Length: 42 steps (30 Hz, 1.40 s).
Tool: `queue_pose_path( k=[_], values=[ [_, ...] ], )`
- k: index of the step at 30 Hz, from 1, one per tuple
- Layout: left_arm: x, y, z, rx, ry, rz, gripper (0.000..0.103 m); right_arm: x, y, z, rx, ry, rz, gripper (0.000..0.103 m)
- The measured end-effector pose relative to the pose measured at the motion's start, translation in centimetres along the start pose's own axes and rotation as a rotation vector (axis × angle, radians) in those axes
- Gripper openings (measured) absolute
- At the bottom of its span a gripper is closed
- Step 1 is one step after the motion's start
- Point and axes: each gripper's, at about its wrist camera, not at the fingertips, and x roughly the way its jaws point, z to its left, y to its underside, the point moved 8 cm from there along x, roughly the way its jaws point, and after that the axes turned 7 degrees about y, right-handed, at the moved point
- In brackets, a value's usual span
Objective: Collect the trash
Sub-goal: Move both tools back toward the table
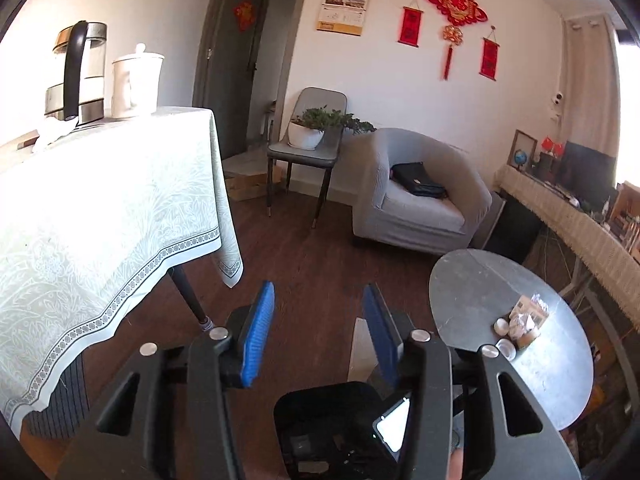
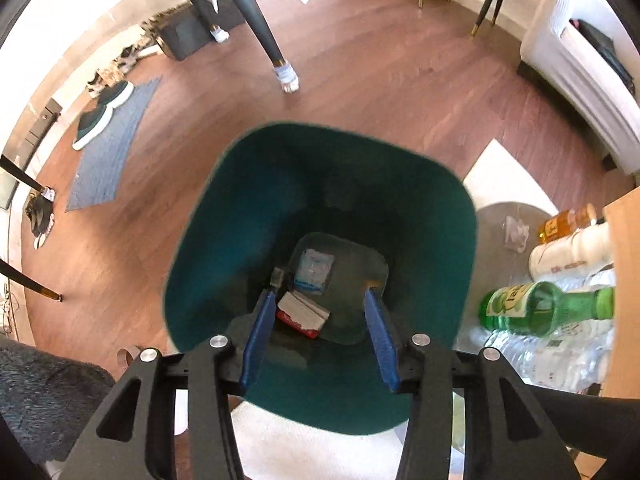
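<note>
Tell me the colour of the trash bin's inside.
Dark teal green, seen best in the right wrist view, where the trash bin fills the middle of the frame.

Open bin mouth (image 2: 320, 184) (bottles (image 2: 548, 308) beside)

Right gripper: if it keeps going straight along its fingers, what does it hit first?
Likely the trash at the bottom of the green bin: the red-and-white box lies between the open right gripper fingers. Depth is unclear.

bin (image 2: 320, 184) rim blurred | green bottle (image 2: 548, 308) cap cut off by board
</note>
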Motion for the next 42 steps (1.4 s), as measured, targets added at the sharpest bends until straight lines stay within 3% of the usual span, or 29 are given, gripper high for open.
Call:
queue_pose_path(
  k=[10, 18, 22, 25, 30, 35, 42],
  values=[
    [-0.4, -1.4, -0.8, 0.000, -0.005, -0.041, 0.059, -13.5, -5.0, 0.3, -0.020, -0.040, -0.304, 0.047],
    [2.0, -0.2, -5.2, 0.058, 0.040, 0.002, 0.063, -21.1, -5.4, -7.3, 0.061, 0.043, -0.458, 0.047],
    [3.9, 1.2, -8.6, 0.112, 0.076, 0.038, 0.066, -22.7, -3.7, -11.8, 0.128, 0.068, -0.481, 0.047],
    [5.4, 2.4, -11.2, 0.152, 0.095, 0.073, 0.067, -23.4, -1.9, -15.2, 0.184, 0.094, -0.490, 0.059],
    [7.9, 4.3, -15.6, 0.229, 0.128, 0.120, 0.068, -24.2, 1.4, -20.3, 0.265, 0.134, -0.496, 0.060],
    [10.7, 6.9, -19.1, 0.260, 0.157, 0.182, 0.069, -24.9, 4.1, -23.6, 0.332, 0.157, -0.502, 0.068],
    [14.7, 10.6, -22.1, 0.301, 0.156, 0.273, 0.069, -25.5, 6.9, -26.7, 0.396, 0.171, -0.510, 0.070]
  ],
)
